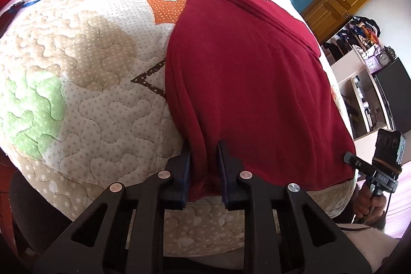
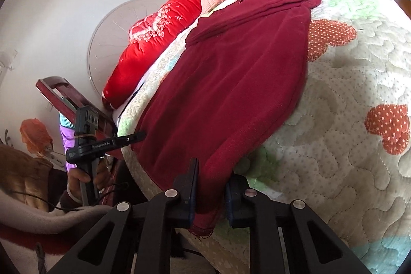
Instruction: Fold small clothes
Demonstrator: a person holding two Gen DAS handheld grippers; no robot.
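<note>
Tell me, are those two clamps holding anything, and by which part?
Both straddle the near hem of the dark red garment: the left gripper at one corner, the right gripper at the other. Whether they pinch it cannot be told.
</note>
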